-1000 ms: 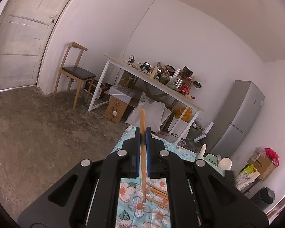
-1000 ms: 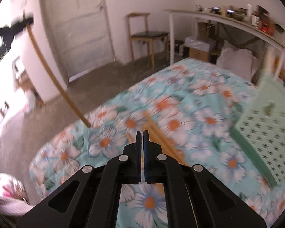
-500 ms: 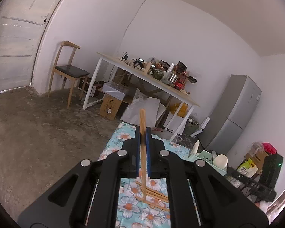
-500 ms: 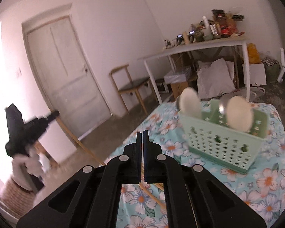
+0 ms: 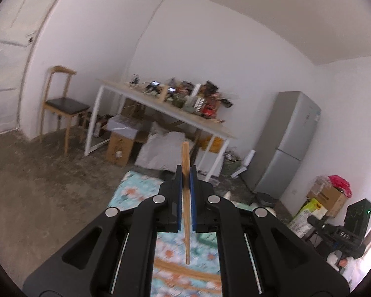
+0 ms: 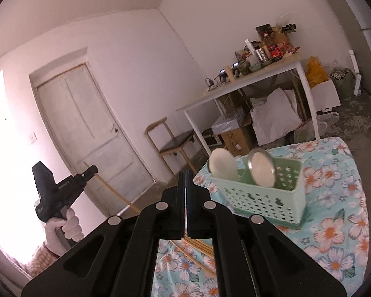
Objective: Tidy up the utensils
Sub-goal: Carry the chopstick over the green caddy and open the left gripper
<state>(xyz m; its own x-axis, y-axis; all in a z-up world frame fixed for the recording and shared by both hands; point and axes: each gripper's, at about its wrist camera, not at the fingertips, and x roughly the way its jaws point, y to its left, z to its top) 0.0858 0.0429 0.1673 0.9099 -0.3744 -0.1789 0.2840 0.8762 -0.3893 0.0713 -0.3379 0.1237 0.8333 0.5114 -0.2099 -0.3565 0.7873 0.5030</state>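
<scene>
My left gripper (image 5: 185,172) is shut on a single wooden chopstick (image 5: 186,222), which stands nearly upright between the blue pads above the floral cloth. Several more chopsticks (image 5: 185,272) lie on the cloth below it. In the right wrist view, my right gripper (image 6: 186,173) is shut with nothing between its fingers. Past it to the right stands a green perforated basket (image 6: 259,203) with two round spoon heads (image 6: 221,164) sticking up. The left gripper (image 6: 92,170) shows at the left there, with the chopstick (image 6: 111,190) slanting down from it. Loose chopsticks (image 6: 198,245) lie under the right gripper.
The floral cloth (image 6: 334,222) covers a small table. Behind it are a white table (image 5: 160,109) loaded with clutter, a wooden chair (image 5: 61,104), boxes and bags on the floor, a grey fridge (image 5: 289,143) and a white door (image 6: 86,123). A gloved hand (image 6: 64,225) grips the left tool.
Both grippers rose from the cloth. The right one swung and rolled away from the loose chopsticks, bringing the basket into view ahead. The left one kept hold of its chopstick.
</scene>
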